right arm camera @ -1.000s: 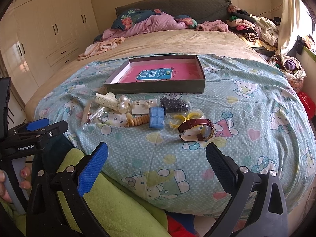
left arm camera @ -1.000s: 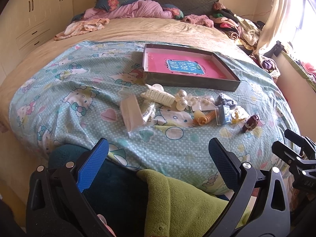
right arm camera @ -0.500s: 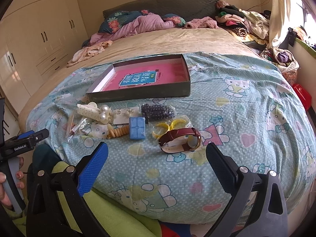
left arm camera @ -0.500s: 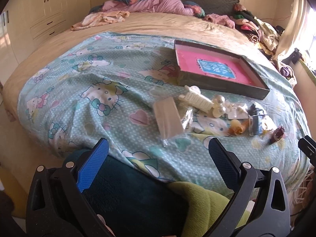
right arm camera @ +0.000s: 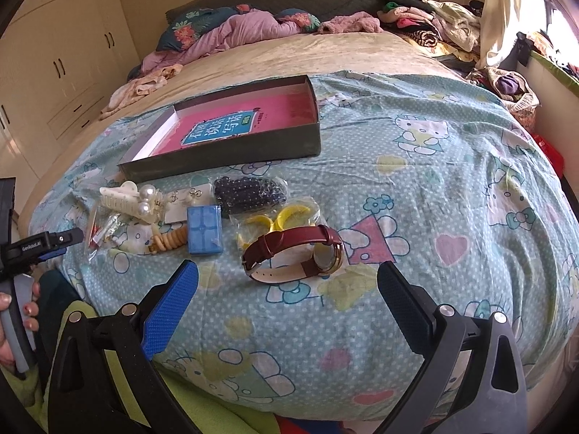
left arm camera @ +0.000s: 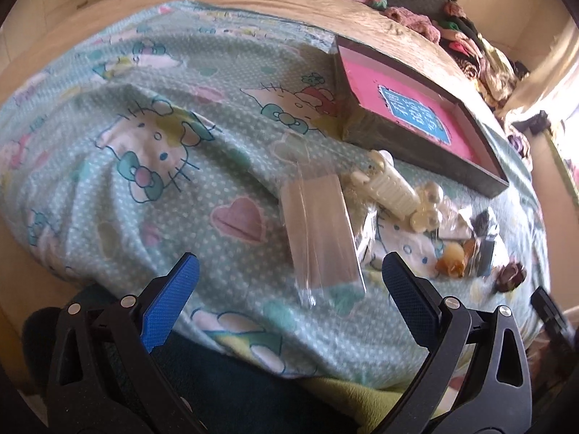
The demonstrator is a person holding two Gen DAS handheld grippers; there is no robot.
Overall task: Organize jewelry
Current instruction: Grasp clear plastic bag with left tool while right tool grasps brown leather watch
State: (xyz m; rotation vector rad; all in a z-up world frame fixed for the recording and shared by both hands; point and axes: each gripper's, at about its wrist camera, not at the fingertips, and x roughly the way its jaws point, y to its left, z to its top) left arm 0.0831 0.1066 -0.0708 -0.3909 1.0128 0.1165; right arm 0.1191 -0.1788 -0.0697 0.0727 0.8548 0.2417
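A shallow dark box with a pink bottom (right arm camera: pixel 231 133) (left arm camera: pixel 416 115) lies on the blue cartoon-print bedspread (right arm camera: pixel 416 188). In front of it are scattered a brown-strap watch (right arm camera: pixel 295 253), yellow bangles in a bag (right arm camera: pixel 278 217), a bag of dark beads (right arm camera: pixel 249 190), a blue case (right arm camera: pixel 204 229), a cream hair claw with pearls (right arm camera: pixel 126 199) (left arm camera: pixel 392 190), an earring card (right arm camera: pixel 186 199) and a clear plastic bag (left arm camera: pixel 318 235). My left gripper (left arm camera: pixel 287 289) is open just short of the clear bag. My right gripper (right arm camera: pixel 287 293) is open just short of the watch.
Crumpled clothes and pillows (right arm camera: pixel 239 29) pile at the bed's head and right side. Cream wardrobes (right arm camera: pixel 47 72) stand on the left. A hand (right arm camera: pixel 18 322) holds the left gripper's handle at the left edge. Green and dark fabric (left arm camera: pixel 253 387) lies below the grippers.
The left gripper has swung in closer over the bed toward the clear bag. The right gripper has moved nearer to the watch. Both stay open.
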